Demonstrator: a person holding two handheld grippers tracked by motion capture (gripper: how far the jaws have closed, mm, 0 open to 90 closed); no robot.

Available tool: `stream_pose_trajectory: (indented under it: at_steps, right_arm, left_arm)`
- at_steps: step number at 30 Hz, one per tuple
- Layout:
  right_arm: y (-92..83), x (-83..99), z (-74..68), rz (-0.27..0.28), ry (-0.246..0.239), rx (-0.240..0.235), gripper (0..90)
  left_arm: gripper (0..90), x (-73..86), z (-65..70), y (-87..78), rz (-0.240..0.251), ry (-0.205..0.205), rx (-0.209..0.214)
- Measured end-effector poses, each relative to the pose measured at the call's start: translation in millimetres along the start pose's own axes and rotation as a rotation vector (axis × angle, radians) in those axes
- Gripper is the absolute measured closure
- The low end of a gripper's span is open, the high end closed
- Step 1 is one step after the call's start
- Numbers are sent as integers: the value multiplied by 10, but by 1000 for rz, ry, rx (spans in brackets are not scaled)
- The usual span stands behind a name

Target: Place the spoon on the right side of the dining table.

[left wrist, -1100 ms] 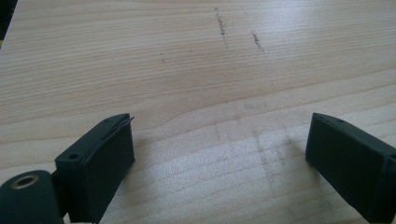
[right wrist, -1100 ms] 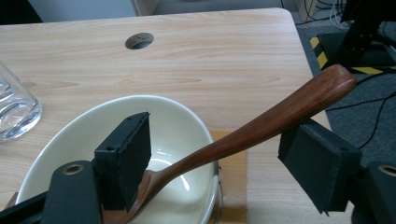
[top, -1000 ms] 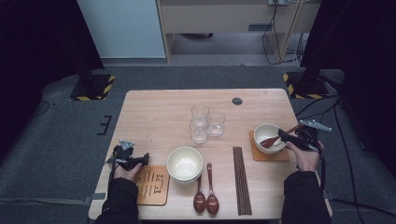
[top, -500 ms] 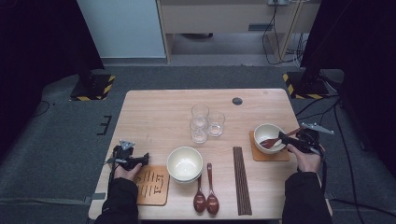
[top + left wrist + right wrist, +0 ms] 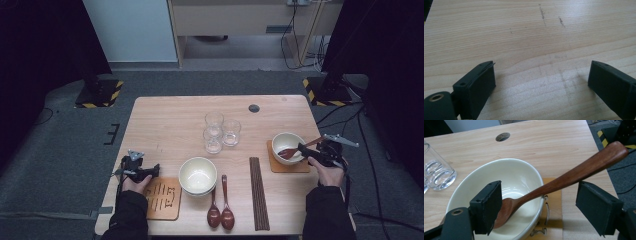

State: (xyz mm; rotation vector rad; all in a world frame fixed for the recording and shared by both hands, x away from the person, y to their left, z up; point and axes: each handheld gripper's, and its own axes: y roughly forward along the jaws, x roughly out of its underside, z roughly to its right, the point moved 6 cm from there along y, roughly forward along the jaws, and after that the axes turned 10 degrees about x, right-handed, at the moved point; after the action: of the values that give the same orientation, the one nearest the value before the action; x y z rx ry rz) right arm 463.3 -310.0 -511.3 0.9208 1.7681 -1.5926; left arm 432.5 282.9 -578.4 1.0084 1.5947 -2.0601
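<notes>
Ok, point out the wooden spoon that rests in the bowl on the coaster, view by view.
High view: the wooden spoon lies at the table's right, head in the bowl, handle toward the right gripper.
Left gripper view: bare table between open jaws; the spoon is not in it.
Right gripper view: spoon at centre, handle rising to the upper right between open jaws that do not press it.
Shared landmark: the table's round hole.

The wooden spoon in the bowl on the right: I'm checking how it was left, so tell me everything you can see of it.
The wooden spoon is one piece of dark reddish-brown, smooth wood. Its head lies inside the cream bowl, and its handle leans on the rim, slanting up and out over the wooden coaster under the bowl. The right gripper stands open with the handle passing between its jaws, neither pad pressing on it.
</notes>
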Motion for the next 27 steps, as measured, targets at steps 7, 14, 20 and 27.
stream_pose_trajectory:
  at_steps: [7,14,20,27]
  right_arm:
    - [-49,44,32,-6,18,-8,208]
    - [-171,68,6,7,10,-19,225]
    - [-296,78,-19,18,2,-25,276]
    - [-375,-34,-63,63,-13,-29,331]
  left_arm:
    - [63,0,0,0,0,0,0]
    - [63,1,-2,-1,-2,2,0]
    - [61,1,-2,-1,-3,1,-1]
    - [54,0,-3,4,-2,-2,-3]
